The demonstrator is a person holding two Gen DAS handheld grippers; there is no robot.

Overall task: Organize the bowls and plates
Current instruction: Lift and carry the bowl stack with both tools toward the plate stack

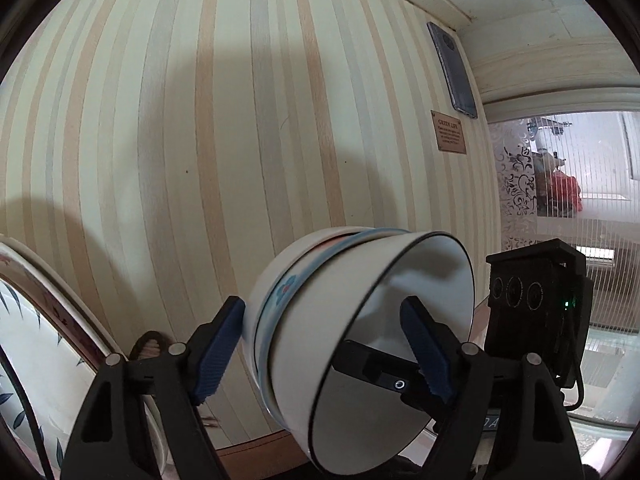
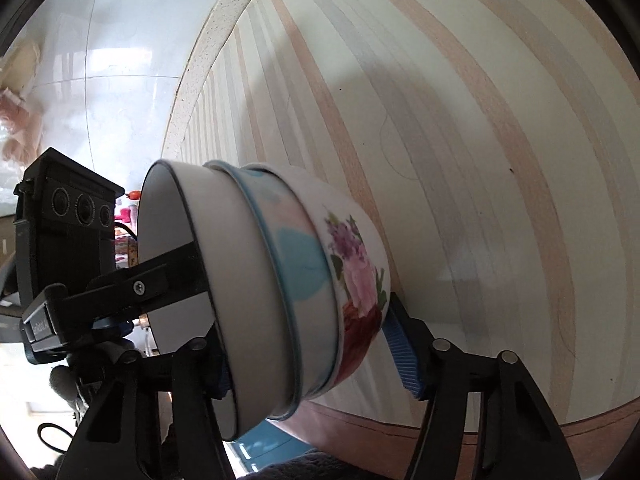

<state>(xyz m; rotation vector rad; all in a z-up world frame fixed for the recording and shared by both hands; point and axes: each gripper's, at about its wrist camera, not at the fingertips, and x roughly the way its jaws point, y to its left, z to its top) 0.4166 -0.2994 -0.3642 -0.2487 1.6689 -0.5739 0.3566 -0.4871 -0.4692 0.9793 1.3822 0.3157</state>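
Item: stack of bowls (image 1: 360, 320), three nested, lifted above the striped worktop (image 1: 160, 140). Left gripper (image 1: 324, 354) and right gripper (image 2: 316, 350) each pinch the stack across rim and base. Plate (image 1: 52, 320) at left. Handling: keep both grips level, lower gently.

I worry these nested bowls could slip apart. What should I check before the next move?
1. Stack of bowls nested: ok, three sit inside one another.
2. Left gripper grip: ok, pads span the stack.
3. Right gripper grip: cannot tell, one pad is hidden behind the stack.
4. Stack upright: not ok, it is tilted on its side in mid-air.
5. Set-down spot: cannot tell, none in view.
6. Patterned plates apart from the stack: ok.
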